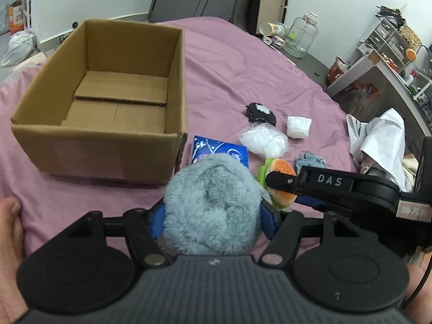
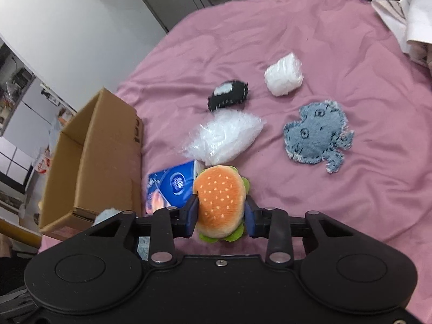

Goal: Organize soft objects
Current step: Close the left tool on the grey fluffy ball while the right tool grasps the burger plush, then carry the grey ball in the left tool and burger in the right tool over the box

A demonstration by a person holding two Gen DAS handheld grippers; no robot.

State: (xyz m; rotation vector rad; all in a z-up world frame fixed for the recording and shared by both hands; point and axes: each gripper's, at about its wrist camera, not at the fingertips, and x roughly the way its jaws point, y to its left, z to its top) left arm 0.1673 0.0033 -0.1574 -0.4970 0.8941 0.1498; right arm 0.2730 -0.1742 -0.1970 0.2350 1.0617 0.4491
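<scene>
My left claw [image 1: 212, 216] is clamped on a fluffy blue-grey plush [image 1: 210, 202]; its blue pads [image 1: 156, 222] press into the fur on both sides, and the plush fills the gap and bulges above it. It sits just off the near right corner of the cardboard box [image 1: 108, 145], which stands open and empty on the pink bedsheet [image 1: 229, 67], toward the left side of the bed.

My right claw [image 2: 220, 213] is clamped on the burger plush [image 2: 220, 197]; both pads touch the orange bun's sides, with green felt showing below. In the left wrist view the right claw's finger [image 1: 280, 181] crosses in front of the burger, close beside the blue-grey plush.

On the sheet, to the right of the box:
- blue tissue pack [image 2: 172, 186], lying flat just beside the box's right wall, touching the burger plush in the right wrist view.
- clear bag of white filling [image 2: 224, 137], just beyond the tissue pack.
- black stitched pouch with a white patch [image 2: 228, 95], just beyond the bag.
- small white wrapped bundle [image 2: 283, 75], right of the black pouch, apart from it.
- frayed denim patch toy [image 2: 317, 135], lying flat, right of the clear bag.

White cloth [image 1: 383, 135] lies bunched at the bed's right edge.
</scene>
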